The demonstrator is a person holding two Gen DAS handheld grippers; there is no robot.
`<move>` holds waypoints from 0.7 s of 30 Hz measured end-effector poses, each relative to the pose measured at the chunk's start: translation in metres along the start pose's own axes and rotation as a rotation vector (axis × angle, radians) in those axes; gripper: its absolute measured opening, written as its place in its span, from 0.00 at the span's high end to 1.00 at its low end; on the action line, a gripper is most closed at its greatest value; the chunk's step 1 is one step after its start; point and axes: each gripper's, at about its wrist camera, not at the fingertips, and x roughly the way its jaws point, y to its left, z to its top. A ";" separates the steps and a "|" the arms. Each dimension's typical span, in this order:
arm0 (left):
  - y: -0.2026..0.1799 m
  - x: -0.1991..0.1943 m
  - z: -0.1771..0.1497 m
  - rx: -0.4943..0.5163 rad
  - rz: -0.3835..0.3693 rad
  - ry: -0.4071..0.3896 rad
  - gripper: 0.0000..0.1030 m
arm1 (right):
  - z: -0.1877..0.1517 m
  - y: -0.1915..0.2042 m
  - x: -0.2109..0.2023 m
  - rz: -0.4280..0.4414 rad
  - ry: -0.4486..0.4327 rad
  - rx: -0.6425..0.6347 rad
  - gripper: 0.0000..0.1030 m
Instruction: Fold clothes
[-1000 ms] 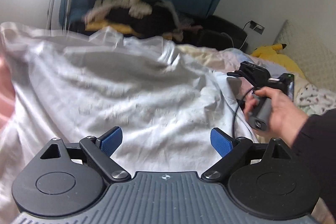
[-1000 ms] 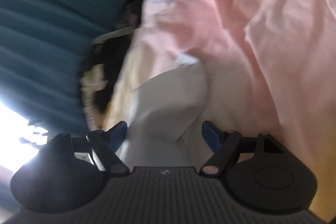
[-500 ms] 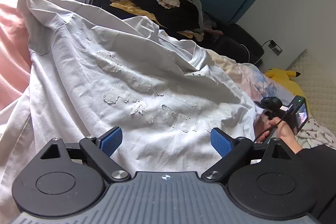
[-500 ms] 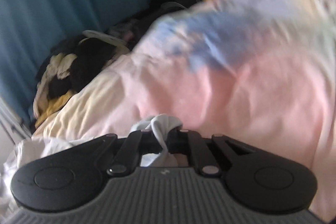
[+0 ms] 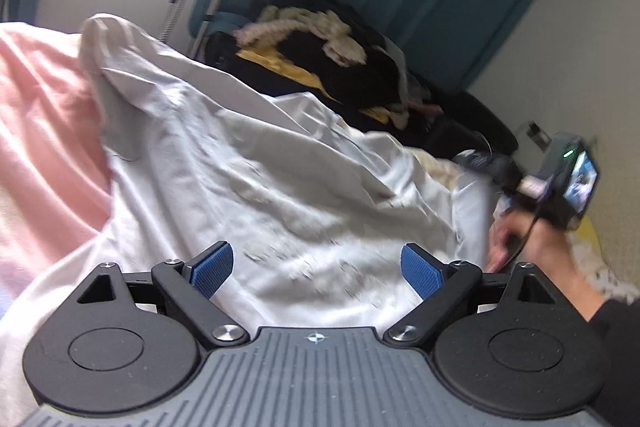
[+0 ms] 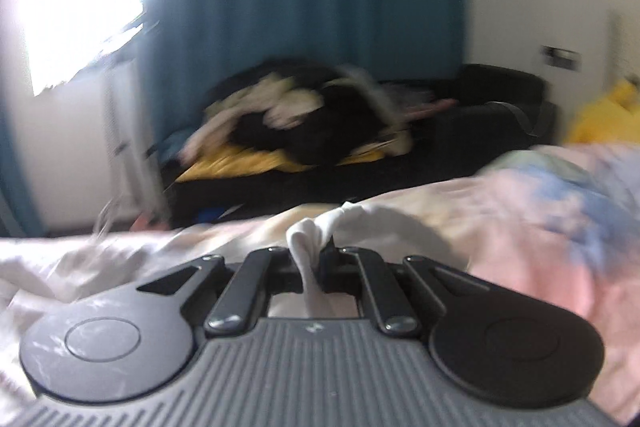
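Note:
A crumpled white shirt point(image 5: 256, 187) with a faded print lies spread over the bed in the left wrist view. My left gripper point(image 5: 316, 269) hovers over its near part, open, with nothing between its blue pads point(image 5: 212, 267). At the right of that view a hand holds the right gripper point(image 5: 560, 179), lifted at the shirt's right edge. In the right wrist view my right gripper point(image 6: 316, 255) is shut on a bunched fold of the white shirt point(image 6: 308, 239), which sticks up between the closed fingers.
A pink blanket point(image 5: 44, 147) covers the bed at left, pastel bedding point(image 6: 560, 207) at right. Behind the bed a dark couch carries a pile of black, cream and yellow clothes point(image 5: 320, 55). A teal curtain point(image 6: 300, 7) hangs behind; a yellow plush point(image 6: 608, 115) sits far right.
The right gripper went from open over the shirt's edge to shut on a fold, then rolled upright and lifted. The left view shifted and tilted over the shirt.

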 end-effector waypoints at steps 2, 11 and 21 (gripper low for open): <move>0.008 -0.001 0.003 -0.029 0.017 -0.009 0.10 | -0.015 0.033 0.013 0.027 0.066 -0.070 0.94; 0.024 -0.005 0.010 -0.050 0.029 -0.041 0.10 | -0.041 0.086 0.014 0.017 0.170 -0.179 0.41; 0.003 -0.006 -0.001 0.054 0.007 -0.026 0.10 | -0.038 0.032 -0.160 0.123 0.066 -0.085 0.30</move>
